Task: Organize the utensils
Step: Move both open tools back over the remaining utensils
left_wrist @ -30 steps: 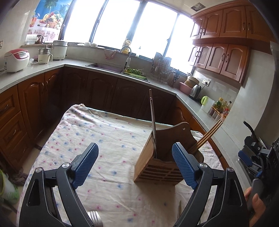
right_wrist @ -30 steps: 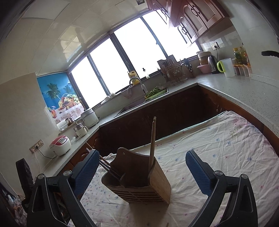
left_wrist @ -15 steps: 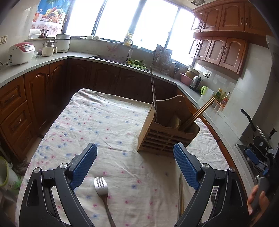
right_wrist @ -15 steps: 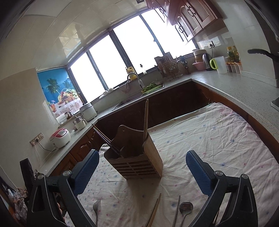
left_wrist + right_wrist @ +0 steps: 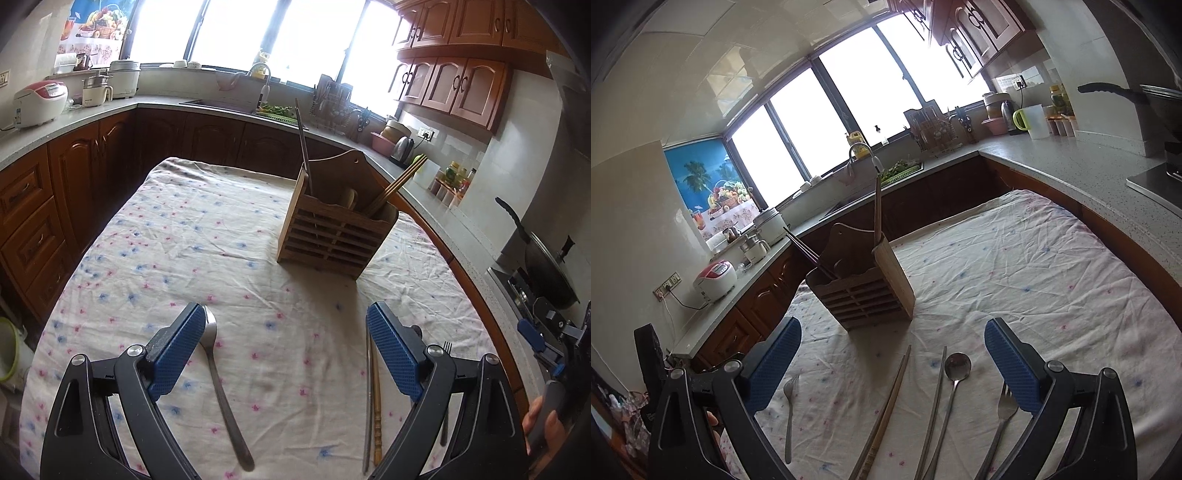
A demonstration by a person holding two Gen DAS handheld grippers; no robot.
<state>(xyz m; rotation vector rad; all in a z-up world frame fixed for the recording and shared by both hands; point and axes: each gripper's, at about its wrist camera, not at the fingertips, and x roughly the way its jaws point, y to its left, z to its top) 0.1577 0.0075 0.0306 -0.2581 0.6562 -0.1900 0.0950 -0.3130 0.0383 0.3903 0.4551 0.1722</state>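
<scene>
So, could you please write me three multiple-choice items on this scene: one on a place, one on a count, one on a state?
1. Where does the wooden utensil holder stand?
A. on the tablecloth
B. in the sink
C. on the stove

2. How many forks lie on the cloth in the right wrist view?
A. none
B. two
C. five

3. How is the right gripper?
A. shut on a spoon
B. shut on chopsticks
C. open

Key: A, it stands on the cloth; B, one fork left, another fork right; C, wide jaws hold nothing.
</scene>
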